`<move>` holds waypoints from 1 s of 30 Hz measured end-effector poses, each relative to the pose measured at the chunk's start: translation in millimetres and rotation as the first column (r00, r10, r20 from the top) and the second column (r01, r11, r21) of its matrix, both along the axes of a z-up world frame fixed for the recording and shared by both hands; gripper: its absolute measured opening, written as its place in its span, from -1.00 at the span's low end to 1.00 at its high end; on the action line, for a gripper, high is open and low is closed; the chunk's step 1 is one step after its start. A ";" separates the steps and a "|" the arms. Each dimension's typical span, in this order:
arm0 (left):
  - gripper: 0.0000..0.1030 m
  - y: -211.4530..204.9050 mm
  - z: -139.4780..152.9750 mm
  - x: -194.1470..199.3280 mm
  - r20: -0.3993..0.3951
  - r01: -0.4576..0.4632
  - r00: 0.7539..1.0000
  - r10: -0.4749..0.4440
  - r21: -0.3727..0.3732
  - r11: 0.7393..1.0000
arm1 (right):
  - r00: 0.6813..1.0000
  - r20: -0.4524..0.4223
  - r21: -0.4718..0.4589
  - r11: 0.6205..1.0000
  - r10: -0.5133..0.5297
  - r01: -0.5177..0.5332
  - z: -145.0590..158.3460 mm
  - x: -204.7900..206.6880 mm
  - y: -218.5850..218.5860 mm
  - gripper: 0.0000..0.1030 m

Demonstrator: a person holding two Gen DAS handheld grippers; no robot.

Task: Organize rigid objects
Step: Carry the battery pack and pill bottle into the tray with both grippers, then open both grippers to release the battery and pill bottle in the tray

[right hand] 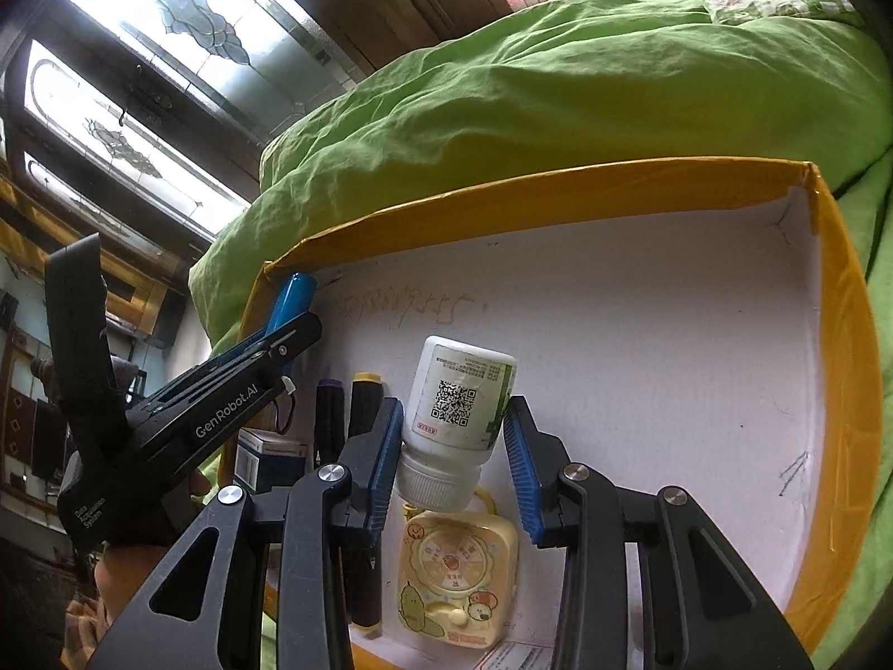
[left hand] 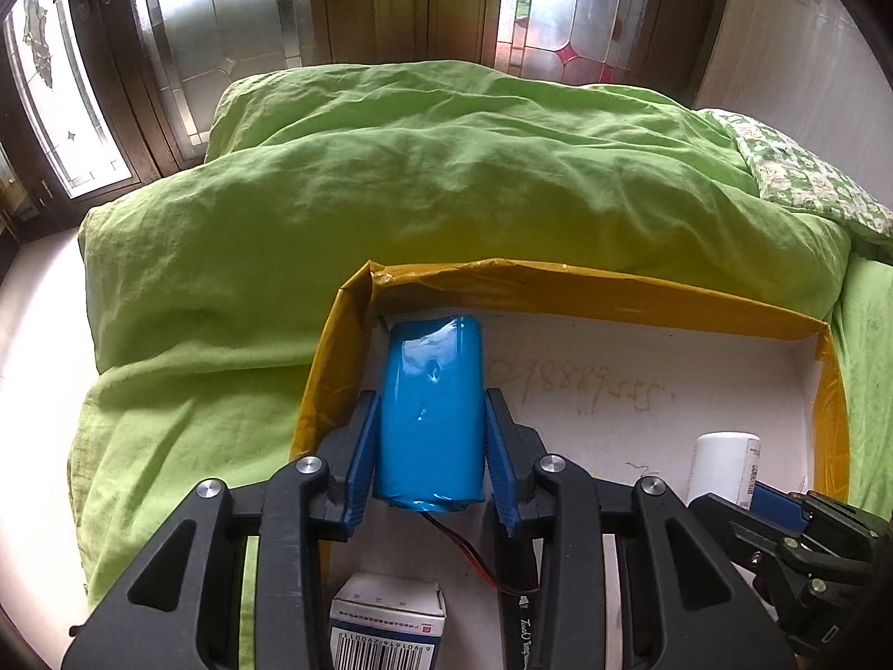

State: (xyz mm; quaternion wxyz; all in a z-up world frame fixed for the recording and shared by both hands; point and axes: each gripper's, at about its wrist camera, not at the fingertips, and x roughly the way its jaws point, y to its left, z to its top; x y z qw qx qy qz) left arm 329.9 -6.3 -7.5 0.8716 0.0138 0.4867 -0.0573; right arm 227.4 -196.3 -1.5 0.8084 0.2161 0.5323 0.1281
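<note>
A green duvet (left hand: 446, 167) is spread behind a yellow-edged box (left hand: 558, 285) whose near wall is cut off. Inside, at its left wall, a blue battery pack (left hand: 430, 407) is clamped by the left gripper (left hand: 430, 446); its far end is hidden in the right view. A white pill bottle (right hand: 460, 407) is gripped cap-down by the right gripper (right hand: 455, 446) over a yellow toy (right hand: 455, 575). Two markers (right hand: 363, 474) and a small carton (left hand: 388, 625) are partly blocked by the gripper arms; faint writing on the floor is illegible
</note>
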 end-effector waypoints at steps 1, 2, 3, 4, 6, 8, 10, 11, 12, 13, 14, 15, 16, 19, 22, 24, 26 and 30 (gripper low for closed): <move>-0.34 0.3 -1.9 1.0 -0.002 -0.003 1.000 0.003 0.003 1.000 | 1.000 0.001 -0.008 1.000 0.008 -0.008 -1.1 0.0 3.6 -0.35; -0.34 0.8 -3.1 0.2 -0.002 -0.003 1.000 0.003 0.001 1.000 | 1.000 0.002 -0.016 1.000 0.016 -0.016 -2.1 -0.1 6.2 -0.35; -0.34 0.7 -3.8 -0.6 0.000 -0.002 1.000 0.002 0.001 1.000 | 1.000 0.005 -0.023 0.999 0.022 -0.022 -3.3 0.8 7.8 -0.35; -0.34 -0.5 -4.4 -0.6 0.002 0.001 1.000 -0.001 0.008 1.000 | 1.000 0.007 -0.032 0.999 0.025 -0.025 -4.0 0.0 8.8 -0.35; -0.34 -2.0 -5.1 -1.7 0.007 0.005 1.000 -0.005 0.017 1.000 | 1.000 0.012 -0.037 0.999 0.027 -0.026 -4.3 -1.0 8.8 -0.35; -0.34 -1.5 -2.8 -3.5 0.027 0.002 1.000 -0.002 0.004 1.000 | 0.999 0.014 -0.039 0.999 0.032 -0.031 -5.2 -1.6 8.7 -0.34; -0.33 0.0 -0.2 -4.0 0.034 -0.002 0.999 0.003 -0.015 1.000 | 0.999 0.024 -0.030 0.999 0.031 -0.030 -4.2 -3.3 7.9 -0.33; -0.32 1.0 2.1 -4.0 0.037 -0.005 0.999 0.006 -0.025 1.000 | 0.999 0.029 -0.031 0.999 0.027 -0.026 -3.2 -4.3 7.4 -0.32; -0.32 1.8 5.7 -4.7 0.044 -0.007 0.999 0.008 -0.029 1.000 | 0.999 0.033 -0.033 0.999 0.024 -0.023 -2.3 -4.4 7.2 -0.32; -0.31 2.7 9.8 -5.9 0.051 -0.008 0.999 0.009 -0.030 1.000 | 0.999 0.039 -0.033 0.999 0.021 -0.020 -0.3 -5.7 6.3 -0.30; -0.28 3.9 14.5 -8.0 0.058 -0.008 0.998 0.010 -0.033 0.999 | 0.999 0.048 -0.029 0.999 0.015 -0.013 2.3 -6.9 6.0 -0.19; -0.15 5.1 19.6 -11.2 0.066 -0.007 0.998 0.010 -0.035 0.999 | 0.998 0.058 -0.022 1.000 0.004 -0.003 5.7 -9.2 3.6 -0.13; 0.01 6.3 25.9 -15.8 0.078 -0.006 0.997 0.009 -0.037 0.999 | 0.998 0.068 -0.015 1.000 -0.007 0.008 9.6 -12.2 0.5 -0.09; 0.18 13.4 45.6 -40.2 0.123 -0.004 0.992 0.012 -0.060 0.998 | 0.996 0.088 0.001 1.000 -0.032 0.032 23.2 -23.7 -9.8 -0.03; 0.35 24.7 60.0 -75.8 0.150 -0.008 0.988 0.026 -0.119 0.993 | 0.994 0.097 0.026 0.999 -0.048 0.046 35.0 -39.3 -20.5 0.14; 0.42 32.4 64.9 -106.0 0.163 -0.023 0.986 0.047 -0.148 0.989 | 0.993 0.101 0.037 0.998 -0.054 0.050 41.2 -51.8 -27.6 0.21; 0.43 37.6 65.0 -138.0 0.173 -0.031 0.983 0.060 -0.169 0.985 | 0.993 0.109 0.041 0.998 -0.047 0.042 45.3 -66.9 -32.3 0.34; 0.50 42.0 45.9 -205.2 0.164 -0.039 0.984 0.067 -0.169 0.985 | 0.994 0.088 0.044 0.997 -0.063 0.059 45.5 -104.9 -47.1 0.41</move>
